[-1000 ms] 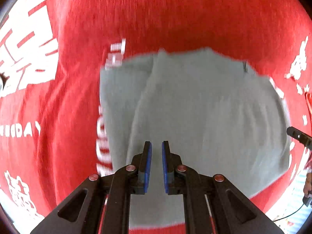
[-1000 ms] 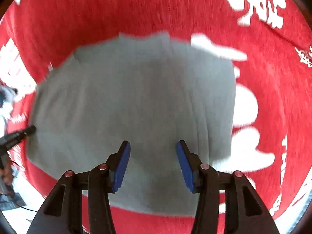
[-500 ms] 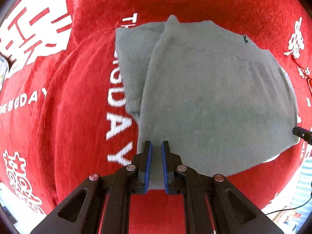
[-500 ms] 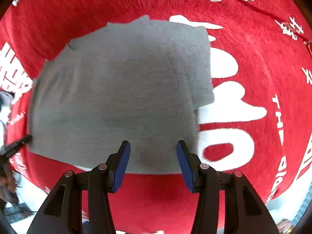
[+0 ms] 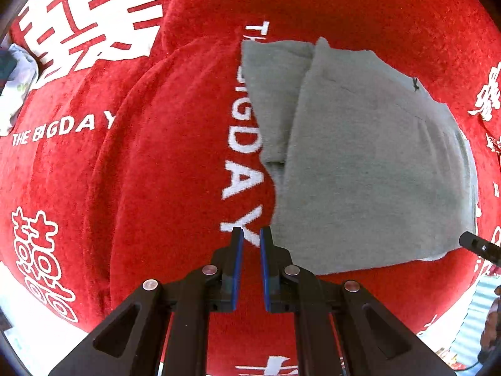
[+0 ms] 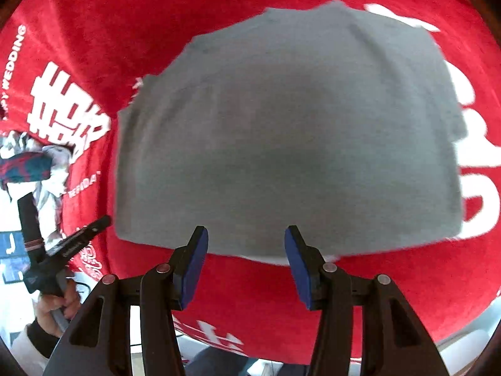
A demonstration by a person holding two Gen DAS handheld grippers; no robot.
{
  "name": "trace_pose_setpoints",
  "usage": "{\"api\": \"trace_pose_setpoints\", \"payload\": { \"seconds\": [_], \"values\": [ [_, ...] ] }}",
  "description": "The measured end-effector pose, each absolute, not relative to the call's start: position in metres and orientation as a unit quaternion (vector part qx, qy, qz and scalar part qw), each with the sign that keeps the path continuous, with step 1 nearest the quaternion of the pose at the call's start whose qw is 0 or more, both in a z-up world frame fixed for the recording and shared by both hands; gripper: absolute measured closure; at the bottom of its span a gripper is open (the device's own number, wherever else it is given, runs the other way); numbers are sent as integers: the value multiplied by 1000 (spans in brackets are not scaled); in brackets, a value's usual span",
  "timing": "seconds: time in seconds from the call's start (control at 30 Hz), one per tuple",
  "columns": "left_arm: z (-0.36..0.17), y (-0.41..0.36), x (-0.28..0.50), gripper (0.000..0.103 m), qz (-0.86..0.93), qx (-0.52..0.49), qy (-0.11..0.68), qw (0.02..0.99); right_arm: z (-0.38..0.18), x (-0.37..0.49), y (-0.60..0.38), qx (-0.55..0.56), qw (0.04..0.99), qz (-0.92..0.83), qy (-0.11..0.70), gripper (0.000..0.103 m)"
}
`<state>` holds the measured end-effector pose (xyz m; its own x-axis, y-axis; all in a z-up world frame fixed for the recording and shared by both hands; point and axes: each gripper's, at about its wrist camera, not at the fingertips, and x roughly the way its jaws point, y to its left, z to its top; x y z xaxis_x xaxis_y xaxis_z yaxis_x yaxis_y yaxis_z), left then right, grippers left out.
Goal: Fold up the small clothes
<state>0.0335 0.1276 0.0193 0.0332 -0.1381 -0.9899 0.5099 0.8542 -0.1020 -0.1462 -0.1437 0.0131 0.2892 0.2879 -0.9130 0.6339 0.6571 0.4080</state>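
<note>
Left wrist view: the left gripper [image 5: 249, 235], jaws together on nothing, hangs beside the grey knit garment [image 5: 369, 163], folded on the red plush printed blanket [image 5: 125, 188]. Right wrist view: the right gripper [image 6: 245, 238], jaws apart and empty, hovers at the garment's near edge; folding looks nearly done.

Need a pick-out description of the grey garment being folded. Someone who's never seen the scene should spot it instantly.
A red plush cloth printed with white lettering covers the work surface. On it lies the grey garment, folded into a flat rectangle. It is the only plain, unprinted fabric there; the crumpled patterned clothes sit off at the cloth's edge.
</note>
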Motion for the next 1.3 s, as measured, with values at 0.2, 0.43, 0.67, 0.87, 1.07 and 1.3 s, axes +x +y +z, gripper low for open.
{"api": "trace_pose_setpoints", "payload": {
  "seconds": [0.2, 0.43, 0.67, 0.87, 1.07, 1.3],
  "values": [
    [20, 129, 39, 91, -234, 135, 644, 716, 10, -53, -132, 421, 715, -70, 554, 48],
    [17, 131, 41, 91, -239, 120, 645, 715, -9, 63, -103, 435, 714, -29, 548, 48],
    [22, 142, 49, 91, -231, 99, 644, 722, -28, 96, -97, 389, 730, -100, 553, 101],
    [22, 143, 42, 91, -251, 87, 637, 724, -54, 120, -76, 360, 719, -42, 593, 101],
    [4, 145, 37, 91, -241, 81, 658, 709, -24, 91, -65, 347, 727, 6, 593, 100],
    [1, 169, 49, 91, -209, 82, 663, 714, -28, 24, -8, 351, 698, 69, 620, 100]
  ]
}}
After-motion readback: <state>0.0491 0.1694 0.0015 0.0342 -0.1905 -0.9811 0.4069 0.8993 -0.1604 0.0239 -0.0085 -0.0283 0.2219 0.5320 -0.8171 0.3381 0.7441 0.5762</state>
